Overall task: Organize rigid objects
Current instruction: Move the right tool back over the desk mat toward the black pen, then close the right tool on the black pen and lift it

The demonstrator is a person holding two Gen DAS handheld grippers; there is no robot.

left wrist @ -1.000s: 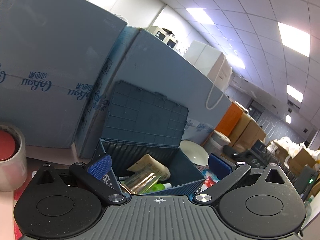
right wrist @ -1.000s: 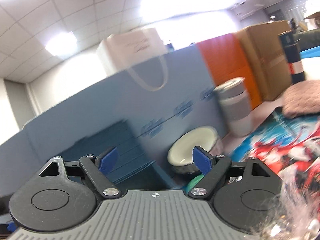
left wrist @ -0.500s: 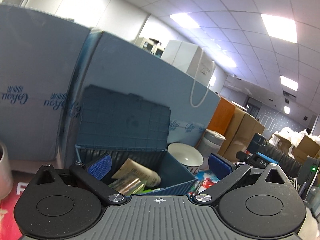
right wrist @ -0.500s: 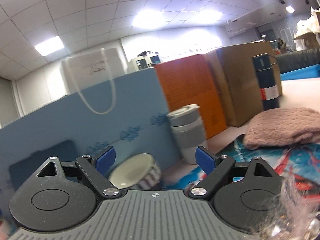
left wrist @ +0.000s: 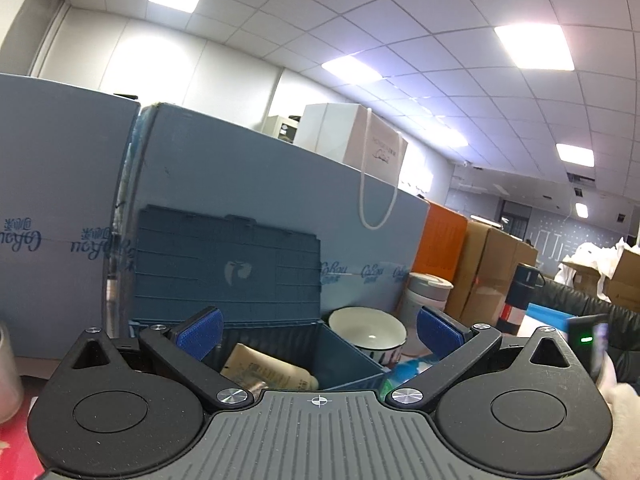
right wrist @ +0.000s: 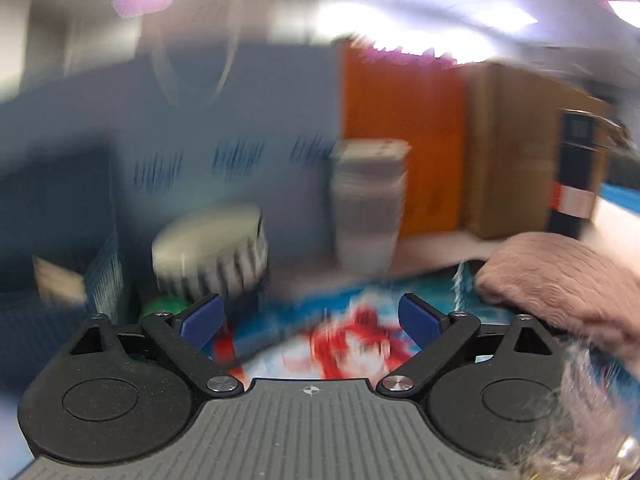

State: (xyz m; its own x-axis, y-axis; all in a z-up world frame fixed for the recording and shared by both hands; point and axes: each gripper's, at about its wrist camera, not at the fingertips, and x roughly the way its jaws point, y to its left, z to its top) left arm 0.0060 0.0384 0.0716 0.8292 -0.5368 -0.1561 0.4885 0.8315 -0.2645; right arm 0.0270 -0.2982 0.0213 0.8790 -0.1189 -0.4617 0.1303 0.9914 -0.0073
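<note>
A blue plastic storage box [left wrist: 344, 354] with its lid raised stands in front of my left gripper [left wrist: 318, 330], which is open and empty just above it. A beige bottle [left wrist: 268, 370] lies inside. A white bowl [left wrist: 366, 330] sits to the box's right, with a grey lidded cup [left wrist: 424, 300] behind it. The right wrist view is blurred. My right gripper [right wrist: 310, 318] is open and empty over a colourful mat [right wrist: 344, 344]. The bowl [right wrist: 210, 248], the cup [right wrist: 368, 208] and the box [right wrist: 60, 280] show ahead and to the left.
Blue panels [left wrist: 240, 200] form a wall behind the box. Orange and brown cartons [left wrist: 472, 264] stand at the right. A dark flask [right wrist: 576, 176] stands at the far right, and a pink knitted cloth [right wrist: 560, 276] lies on the mat. A tape roll [left wrist: 6, 376] is at the left edge.
The left gripper has tilted up and turned right, so less of the box's inside shows. The right gripper has swung down and left towards the mat, with heavy blur.
</note>
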